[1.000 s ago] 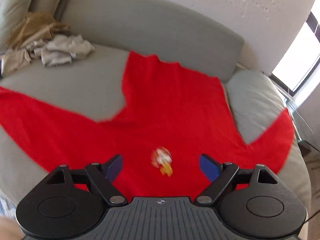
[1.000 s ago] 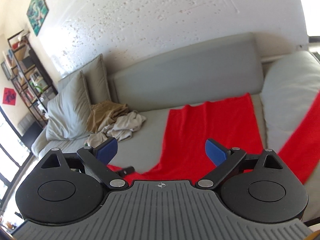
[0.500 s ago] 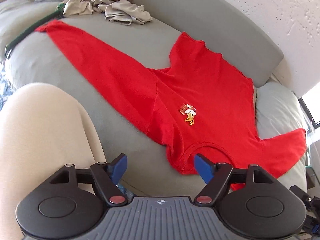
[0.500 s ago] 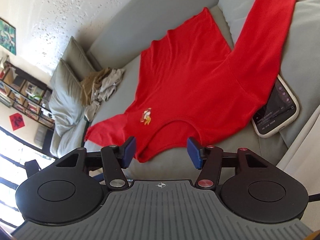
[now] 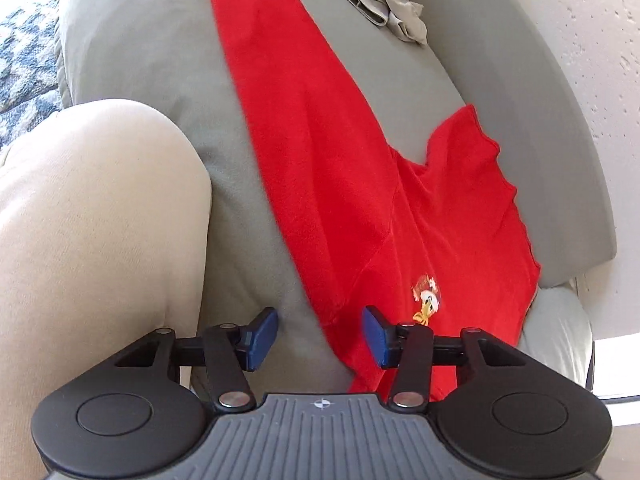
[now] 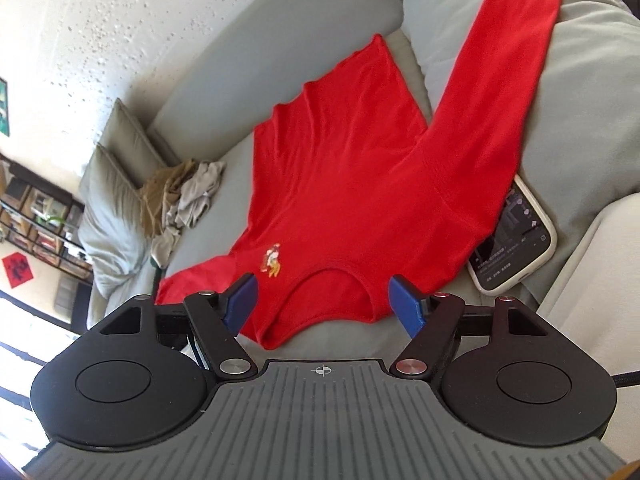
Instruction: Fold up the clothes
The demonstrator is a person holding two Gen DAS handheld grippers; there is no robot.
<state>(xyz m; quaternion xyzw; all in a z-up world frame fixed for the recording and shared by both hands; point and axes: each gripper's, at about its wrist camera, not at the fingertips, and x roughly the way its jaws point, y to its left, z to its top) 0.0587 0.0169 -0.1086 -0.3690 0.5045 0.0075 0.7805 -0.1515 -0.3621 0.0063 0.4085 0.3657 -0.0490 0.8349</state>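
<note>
A red long-sleeved shirt [image 6: 344, 184] with a small cartoon badge [image 6: 273, 260] lies spread flat on the grey sofa [image 6: 320, 40], collar toward me, one sleeve running up over the right armrest. In the left wrist view the shirt [image 5: 320, 152] stretches away with its left sleeve laid out along the seat. My left gripper [image 5: 319, 336] is open, low over the shoulder edge of the shirt. My right gripper [image 6: 323, 304] is open just in front of the collar, holding nothing.
A phone [image 6: 516, 236] lies beside the right sleeve near the armrest. A heap of beige and grey clothes [image 6: 180, 196] sits at the far left of the seat by cushions [image 6: 108, 200]. A person's leg [image 5: 92, 240] fills the left of the left wrist view.
Both grippers have dropped from a high view over the sofa toward the shirt's collar end. The left one has swung toward the left shoulder. Both stay open.
</note>
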